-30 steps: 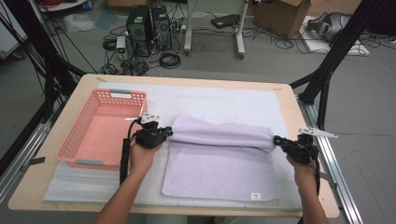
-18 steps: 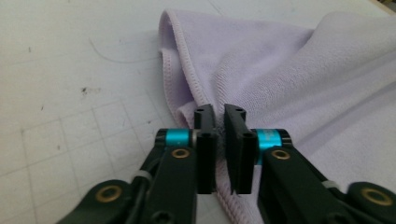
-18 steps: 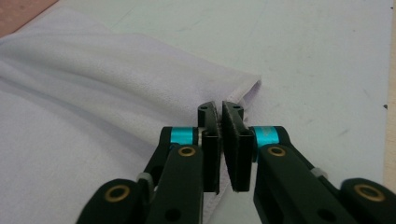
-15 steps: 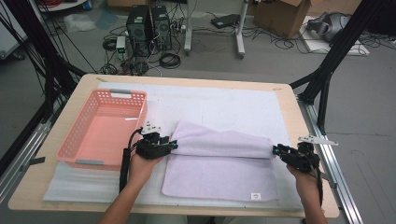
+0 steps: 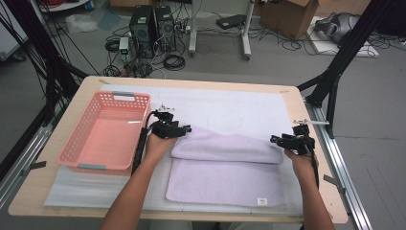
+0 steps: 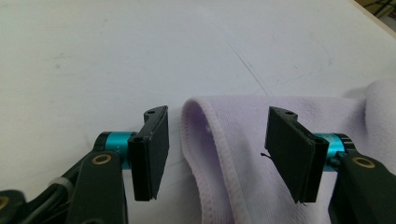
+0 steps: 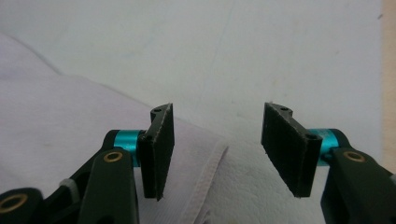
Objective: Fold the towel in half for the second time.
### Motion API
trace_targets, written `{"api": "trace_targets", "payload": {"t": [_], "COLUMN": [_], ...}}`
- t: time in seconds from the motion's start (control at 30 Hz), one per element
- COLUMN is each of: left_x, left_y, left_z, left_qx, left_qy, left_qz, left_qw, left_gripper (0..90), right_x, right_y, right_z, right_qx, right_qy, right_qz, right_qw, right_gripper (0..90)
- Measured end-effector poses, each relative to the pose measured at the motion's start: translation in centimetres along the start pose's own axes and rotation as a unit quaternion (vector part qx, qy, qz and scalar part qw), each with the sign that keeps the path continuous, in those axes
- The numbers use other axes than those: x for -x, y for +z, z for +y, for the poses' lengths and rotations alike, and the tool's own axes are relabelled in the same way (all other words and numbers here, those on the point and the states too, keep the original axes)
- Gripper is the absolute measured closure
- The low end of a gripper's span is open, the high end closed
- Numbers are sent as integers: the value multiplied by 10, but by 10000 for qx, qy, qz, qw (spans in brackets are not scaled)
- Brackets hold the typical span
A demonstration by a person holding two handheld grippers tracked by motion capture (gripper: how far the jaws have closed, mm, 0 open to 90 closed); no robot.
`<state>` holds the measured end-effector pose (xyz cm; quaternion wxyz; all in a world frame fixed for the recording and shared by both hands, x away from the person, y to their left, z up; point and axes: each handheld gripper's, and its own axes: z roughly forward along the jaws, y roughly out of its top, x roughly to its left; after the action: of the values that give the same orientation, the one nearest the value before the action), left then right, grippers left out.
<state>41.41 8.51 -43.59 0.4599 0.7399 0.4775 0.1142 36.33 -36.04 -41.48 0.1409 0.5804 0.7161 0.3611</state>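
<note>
High view: the wooden table [image 5: 57, 201] carries a white mat [image 5: 239, 108], where the soft, light lilac terry towel [image 5: 225, 167] lies half-folded beside the pink plastic basket [image 5: 103, 139]. It will sag (best pinched at hemmed corners). The left gripper [image 5: 184, 128] and right gripper [image 5: 274, 139] have just been opening; their jaws stand spread, each astride a towel corner without pinching it.

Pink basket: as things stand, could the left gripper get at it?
Probably yes. The left gripper is open, holds nothing, and sits beside the pink basket, with nothing standing between them. The folded lilac towel lies on its other side.
</note>
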Motion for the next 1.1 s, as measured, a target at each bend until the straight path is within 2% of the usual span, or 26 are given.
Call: {"api": "trace_targets", "payload": {"t": [0.1, 0.13, 0.17, 0.2, 0.23, 0.27, 0.3, 0.33, 0.4, 0.5, 0.57, 0.7, 0.8, 0.93, 1.03, 1.1], "left_x": [0, 2, 4, 3, 4, 4, 5, 5, 6, 6, 7, 10, 13, 16, 22, 25], "left_y": [12, 13, 13, 12, 11, 11, 10, 10, 5, -6, -16, -31, -39, -51, -60, -65], "left_z": [-7, -8, -8, -8, -7, -7, -7, -7, -4, 2, 7, 12, 14, 14, 7, -1], "left_qx": [-295, -310, -330, -373, -378, -377, -366, -340, -111, 251, 503, 765, 870, 904, 920, 859], "left_qy": [0, 209, 341, 352, 337, 330, 368, 348, 168, -42, -105, -142, -203, -281, -209, -80], "left_qz": [-68, -19, 91, -6, 22, 16, 37, 63, 34, -3, 21, -47, -102, -266, -357, -373], "left_qw": [9995, 9993, 9988, 9987, 9987, 9987, 9986, 9988, 9998, 9997, 9987, 9970, 9960, 9952, 9949, 9956], "left_gripper": [420, 440, 470, 591, 756, 776, 817, 825, 831, 833, 832, 832, 832, 832, 830, 826], "right_x": [5, 5, 4, 4, 2, 1, 1, -1, -3, -4, 0, 5, 3, -5, -11, -13], "right_y": [17, 22, 22, 22, 23, 23, 23, 22, 20, 8, -4, -22, -33, -46, -55, -60], "right_z": [-2, -3, -2, -2, -2, -1, -1, -1, 1, 4, 6, 6, 6, 7, 2, -6], "right_qx": [-390, -533, -488, -499, -536, -562, -573, -538, -363, 90, 473, 958, 1252, 1393, 1477, 1483], "right_qy": [29, 35, -21, -133, -269, -350, -335, -433, -558, -533, -434, -313, -388, -586, -708, -760], "right_qz": [88, 100, 36, 92, 45, 29, 156, 85, 35, -28, -21, -23, 21, 112, 238, 305], "right_qw": [9992, 9985, 9988, 9986, 9982, 9978, 9977, 9976, 9978, 9985, 9979, 9949, 9914, 9885, 9862, 9856], "right_gripper": [398, 407, 465, 562, 644, 771, 829, 856, 863, 866, 866, 865, 865, 864, 863, 862]}}
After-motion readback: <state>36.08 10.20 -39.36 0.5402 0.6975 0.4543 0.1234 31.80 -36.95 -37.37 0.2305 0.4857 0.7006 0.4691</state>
